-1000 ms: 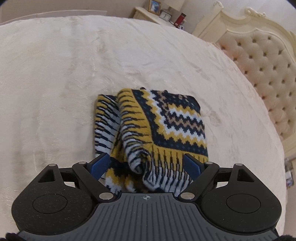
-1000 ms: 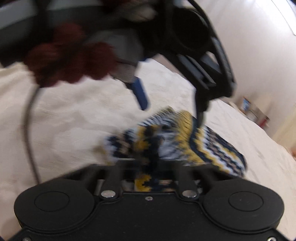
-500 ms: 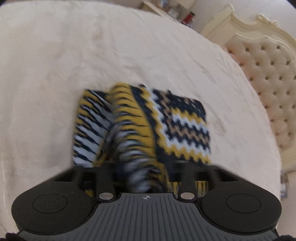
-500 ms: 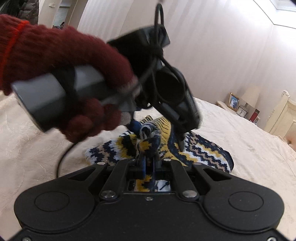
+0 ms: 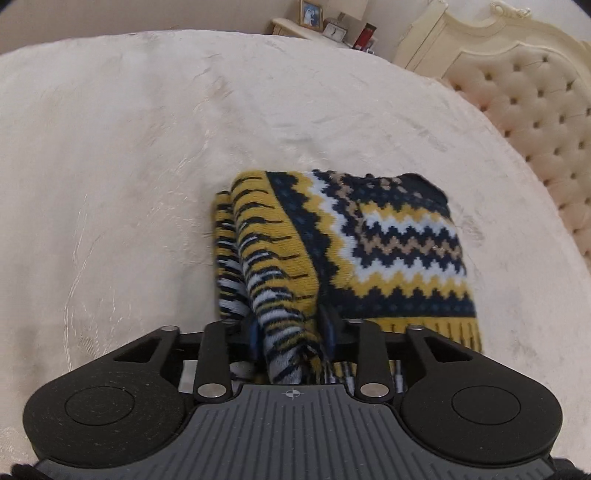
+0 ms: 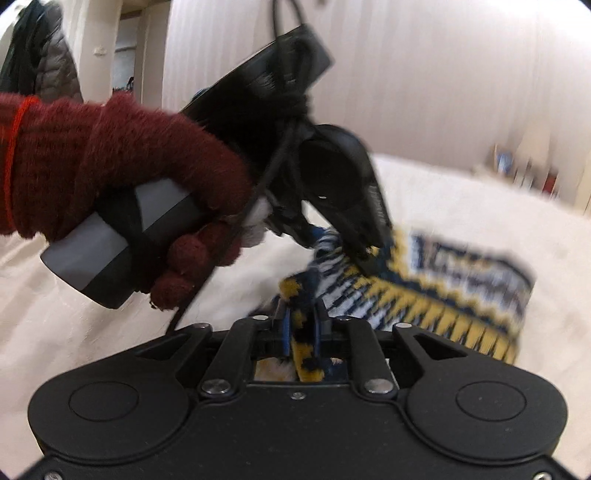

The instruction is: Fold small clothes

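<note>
A folded knit sweater in navy, mustard and white zigzags lies on the cream bedspread. My left gripper points down at its near edge. A thick striped fold fills the gap between the blue pads, and the jaws are opening. In the right wrist view the sweater is blurred, and a hand in a dark red glove holds the left gripper over it. My right gripper has a narrow yellow and navy strip between its pads; its jaws are opening and look slack on the strip.
A tufted cream headboard runs along the right of the bed. A nightstand with a picture frame and small items stands at the far end. The bedspread spreads wide to the left of the sweater. A dark coat hangs by a doorway.
My left gripper sank onto the sweater's near edge and went from wide open to closed around the striped fold. My right gripper's pads, tight on the strip before, have parted.
</note>
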Available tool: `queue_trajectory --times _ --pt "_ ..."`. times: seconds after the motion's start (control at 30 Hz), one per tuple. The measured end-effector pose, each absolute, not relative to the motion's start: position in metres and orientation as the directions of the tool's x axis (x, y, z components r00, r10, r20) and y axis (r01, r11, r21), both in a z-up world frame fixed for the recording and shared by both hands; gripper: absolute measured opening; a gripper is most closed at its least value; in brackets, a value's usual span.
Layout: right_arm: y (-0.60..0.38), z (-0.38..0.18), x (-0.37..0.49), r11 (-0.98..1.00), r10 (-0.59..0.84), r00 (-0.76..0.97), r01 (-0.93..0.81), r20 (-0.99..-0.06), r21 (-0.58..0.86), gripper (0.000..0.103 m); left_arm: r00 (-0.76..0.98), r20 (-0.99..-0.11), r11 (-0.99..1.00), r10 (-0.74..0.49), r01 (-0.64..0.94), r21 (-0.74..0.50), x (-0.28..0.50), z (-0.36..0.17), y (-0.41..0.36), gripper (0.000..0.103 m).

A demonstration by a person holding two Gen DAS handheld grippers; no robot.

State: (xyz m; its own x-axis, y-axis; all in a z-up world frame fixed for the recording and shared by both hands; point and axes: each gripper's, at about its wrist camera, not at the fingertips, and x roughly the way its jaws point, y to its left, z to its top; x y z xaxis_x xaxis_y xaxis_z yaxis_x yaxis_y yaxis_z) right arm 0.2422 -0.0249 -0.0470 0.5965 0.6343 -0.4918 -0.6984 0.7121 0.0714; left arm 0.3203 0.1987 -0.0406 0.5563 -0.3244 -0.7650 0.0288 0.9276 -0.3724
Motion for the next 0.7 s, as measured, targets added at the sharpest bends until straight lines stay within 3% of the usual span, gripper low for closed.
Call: queue_trajectory --times 0.03,0.13,0.43,0.63,0.7 --pt "-0.028 -0.05 0.245 0.709 0.643 0.581 -0.698 -0.499 0.101 0.04 0.567 -0.761 0.928 -0.315 0.016 -0.372 0.318 -0.041 0.202 0.042" --pt "-0.041 -0.049 0.253 0.708 0.661 0.577 -0.692 -0.481 0.143 0.042 0.59 -0.763 0.943 -0.263 -0.007 -0.331 0.312 -0.036 0.209 0.047" --pt "-0.088 -0.037 0.268 0.745 0.667 0.648 -0.588 -0.368 0.314 0.065 0.675 -0.729 0.992 -0.117 0.051 -0.112 0.289 0.0 0.212 0.046" --pt "-0.114 -0.04 0.288 0.784 0.611 0.695 -0.461 -0.38 0.417 0.068 0.667 -0.715 0.975 -0.211 0.096 -0.199 0.266 0.005 0.203 0.048" --pt "-0.128 -0.043 0.292 0.787 0.593 0.705 -0.407 -0.388 0.463 0.071 0.657 -0.716 0.967 -0.235 0.084 -0.24 0.26 0.002 0.201 0.058"
